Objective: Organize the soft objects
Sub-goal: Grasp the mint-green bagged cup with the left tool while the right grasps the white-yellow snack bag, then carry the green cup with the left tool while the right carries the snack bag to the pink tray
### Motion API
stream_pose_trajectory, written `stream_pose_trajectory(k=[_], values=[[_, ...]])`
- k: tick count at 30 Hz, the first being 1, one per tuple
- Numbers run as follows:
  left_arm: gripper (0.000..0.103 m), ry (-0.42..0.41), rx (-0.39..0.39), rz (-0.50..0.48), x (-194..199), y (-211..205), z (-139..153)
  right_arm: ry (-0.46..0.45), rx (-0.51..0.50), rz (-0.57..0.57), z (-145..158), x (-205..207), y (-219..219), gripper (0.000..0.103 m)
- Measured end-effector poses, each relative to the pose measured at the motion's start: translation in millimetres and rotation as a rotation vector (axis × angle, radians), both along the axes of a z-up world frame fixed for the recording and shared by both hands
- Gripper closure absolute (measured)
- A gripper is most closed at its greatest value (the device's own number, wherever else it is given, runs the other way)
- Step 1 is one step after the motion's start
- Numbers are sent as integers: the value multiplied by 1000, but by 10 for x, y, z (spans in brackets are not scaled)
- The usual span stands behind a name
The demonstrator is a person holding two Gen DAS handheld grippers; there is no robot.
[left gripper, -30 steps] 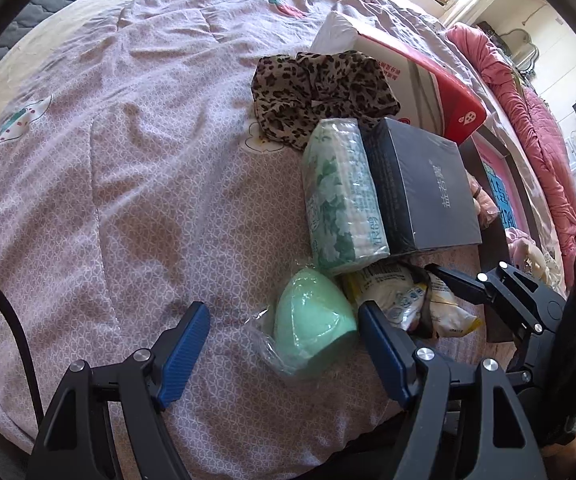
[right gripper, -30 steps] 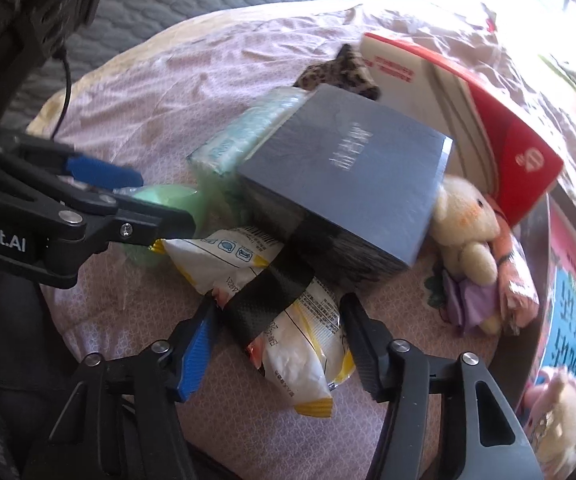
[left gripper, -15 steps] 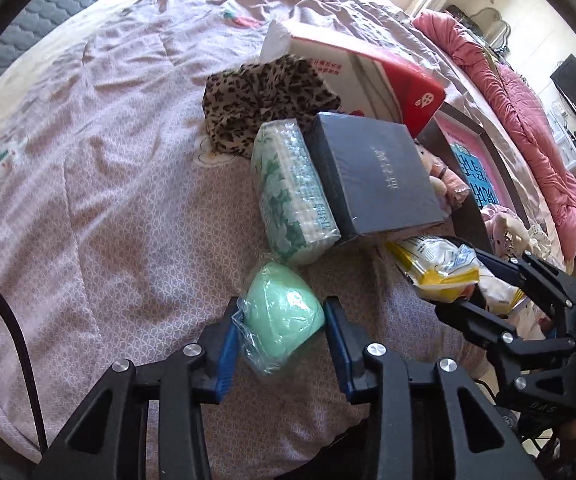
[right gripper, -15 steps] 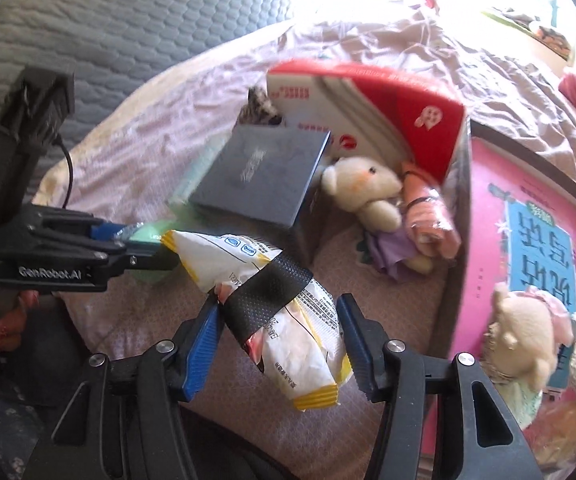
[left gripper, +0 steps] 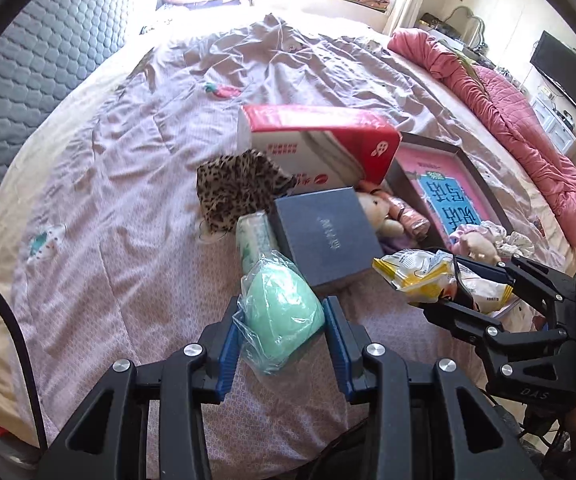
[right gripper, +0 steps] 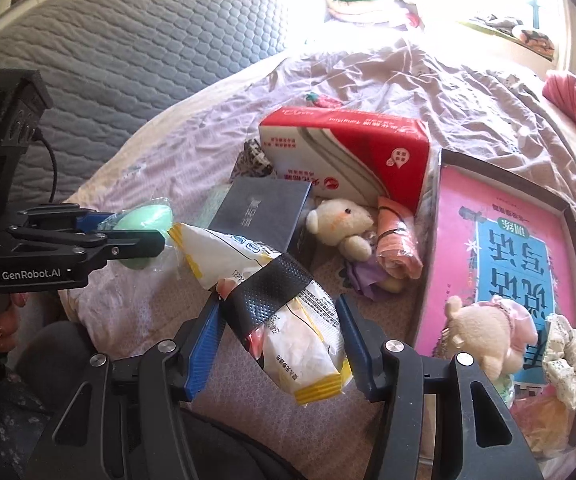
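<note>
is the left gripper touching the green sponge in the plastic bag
Touching. The left wrist view shows both blue pads of the left gripper pressed against the bagged green sponge.

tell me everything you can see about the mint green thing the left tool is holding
The mint green sponge is a rounded, egg-like soft lump, matte and foam-like, sealed in a loose, crinkled clear plastic wrapper. The left tool is shut on it, blue pads pressing both sides. In the right wrist view it appears lifted clear of the lilac quilt, touching only the pads.
</note>
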State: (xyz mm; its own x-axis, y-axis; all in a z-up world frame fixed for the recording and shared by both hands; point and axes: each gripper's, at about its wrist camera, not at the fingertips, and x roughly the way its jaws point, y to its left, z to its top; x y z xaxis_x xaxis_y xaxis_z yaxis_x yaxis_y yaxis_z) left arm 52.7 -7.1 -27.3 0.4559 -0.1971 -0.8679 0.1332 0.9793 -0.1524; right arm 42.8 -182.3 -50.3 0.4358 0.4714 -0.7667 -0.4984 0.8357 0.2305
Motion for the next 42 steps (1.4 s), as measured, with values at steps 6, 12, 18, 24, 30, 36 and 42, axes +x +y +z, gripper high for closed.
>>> stream_pose_trajectory(k=[6, 12, 18, 24, 30, 36, 42], values=[[63, -38, 15, -17, -34, -76, 204, -40, 16, -27, 165, -25, -114, 45], [63, -69, 29, -37, -34, -232, 346, -69, 36, -65, 317, -35, -270, 45], [63, -82, 44, -61, -43, -407, 439, -99, 51, -99, 442, -51, -410, 45], [63, -100, 51, -94, -40, -597, 522, -115, 69, -134, 519, -59, -561, 45], [63, -112, 62, -138, -26, -820, 574, -128, 76, -209, 571, -62, -845, 45], [63, -112, 61, -177, 12, -1039, 590, -152, 70, -336, 682, -61, -1339, 45], [63, -108, 56, -224, 97, -1284, 564, -161, 76, -483, 757, -97, -1870, 45]])
